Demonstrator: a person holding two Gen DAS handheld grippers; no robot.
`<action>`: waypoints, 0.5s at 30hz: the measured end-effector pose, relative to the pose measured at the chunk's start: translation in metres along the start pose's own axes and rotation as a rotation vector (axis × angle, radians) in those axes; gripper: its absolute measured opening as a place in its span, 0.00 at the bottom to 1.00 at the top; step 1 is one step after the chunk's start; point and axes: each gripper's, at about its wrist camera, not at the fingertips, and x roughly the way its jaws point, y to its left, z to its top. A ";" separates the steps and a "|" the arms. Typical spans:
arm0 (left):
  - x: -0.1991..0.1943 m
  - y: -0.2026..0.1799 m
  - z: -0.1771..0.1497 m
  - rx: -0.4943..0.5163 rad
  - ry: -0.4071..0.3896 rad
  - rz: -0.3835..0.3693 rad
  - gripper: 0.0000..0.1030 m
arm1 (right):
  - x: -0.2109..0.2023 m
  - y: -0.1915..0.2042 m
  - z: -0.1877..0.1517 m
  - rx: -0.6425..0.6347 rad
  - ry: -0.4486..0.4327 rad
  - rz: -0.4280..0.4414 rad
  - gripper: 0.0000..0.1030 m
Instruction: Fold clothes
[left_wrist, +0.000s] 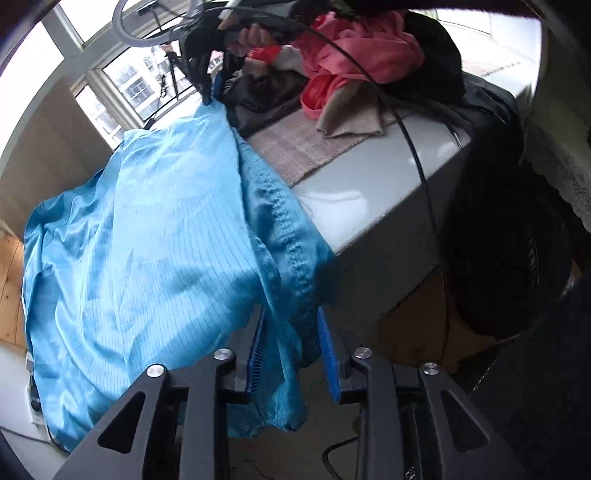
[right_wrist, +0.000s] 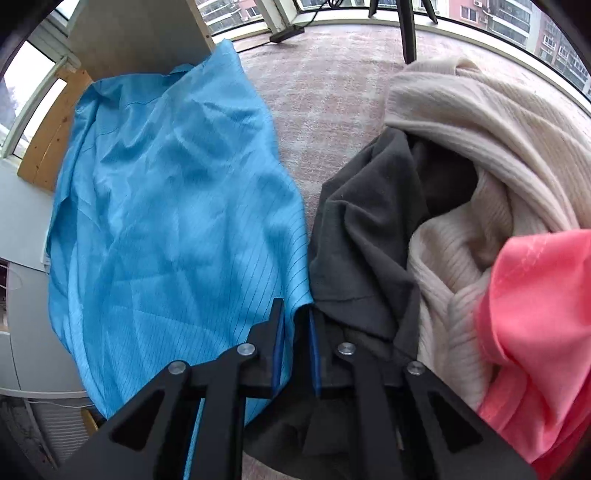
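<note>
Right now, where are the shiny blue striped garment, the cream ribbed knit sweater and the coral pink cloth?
Shiny blue striped garment (right_wrist: 177, 206): right wrist view, middle.
Cream ribbed knit sweater (right_wrist: 480, 122): right wrist view, upper fold.
Coral pink cloth (right_wrist: 535, 314): right wrist view, middle.

Daylit windows facing apartment blocks ring a pinkish carpeted ledge beside a wooden floor.

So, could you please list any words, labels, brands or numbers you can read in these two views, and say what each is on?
None can be read in either view.
Blue garment: thin dark stripes only, no label showing.
Black garment, cream sweater and pink garment: no print or tag visible.
Buildings through the window: too small and blurred to show any sign.
</note>
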 end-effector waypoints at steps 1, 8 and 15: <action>0.003 0.003 0.003 -0.023 -0.003 0.024 0.39 | -0.008 0.000 0.000 -0.007 -0.020 0.028 0.23; 0.026 -0.001 0.025 -0.080 -0.020 0.070 0.49 | -0.020 -0.007 0.018 0.002 -0.093 0.080 0.48; 0.028 0.006 0.028 -0.120 -0.007 -0.004 0.29 | 0.004 0.015 0.029 -0.141 -0.096 0.015 0.48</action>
